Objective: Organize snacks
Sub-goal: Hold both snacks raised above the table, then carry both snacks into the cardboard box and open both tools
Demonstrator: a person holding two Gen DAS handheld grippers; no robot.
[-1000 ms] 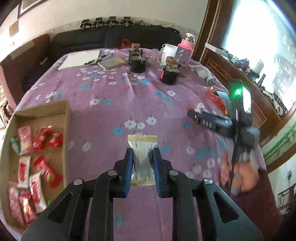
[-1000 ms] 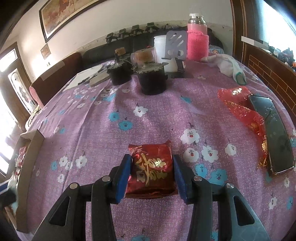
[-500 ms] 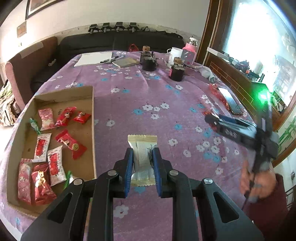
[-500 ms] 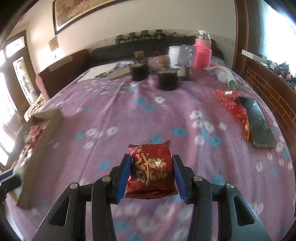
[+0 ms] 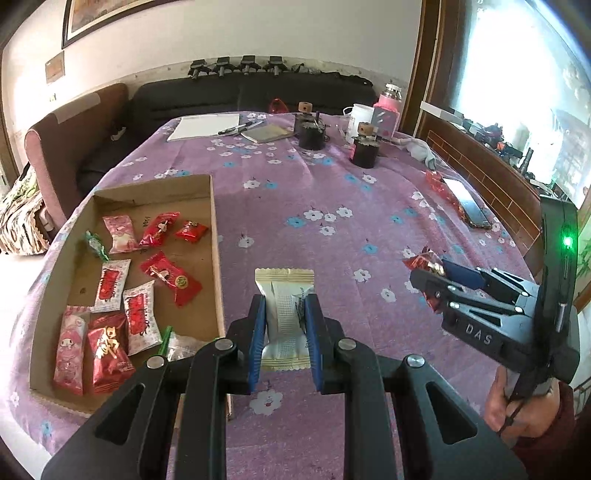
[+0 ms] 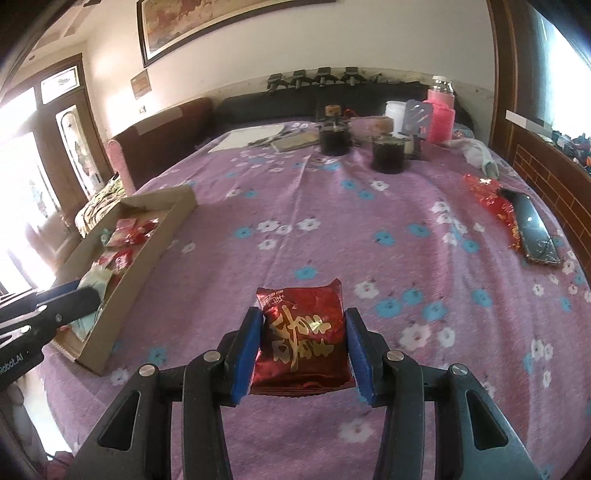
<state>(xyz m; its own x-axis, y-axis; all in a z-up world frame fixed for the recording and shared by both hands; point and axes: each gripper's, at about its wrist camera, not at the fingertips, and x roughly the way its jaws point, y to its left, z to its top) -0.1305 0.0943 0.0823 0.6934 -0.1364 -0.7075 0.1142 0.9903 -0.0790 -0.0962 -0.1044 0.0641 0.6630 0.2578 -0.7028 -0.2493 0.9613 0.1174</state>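
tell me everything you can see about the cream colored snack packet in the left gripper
The cream snack packet is a flat, pillow-style wrapper with crimped, serrated ends and a back seam facing the camera, with small printed text beside it that is too small to read. It looks like matte plastic film, sealed and full. The left gripper is shut on its long sides with blue pads, holding it lengthwise, lifted above the purple floral tablecloth, just right of the cardboard tray.

Place: a home living room
Signs: black sofa, framed painting, flowered cloth over tabletop, glazed door
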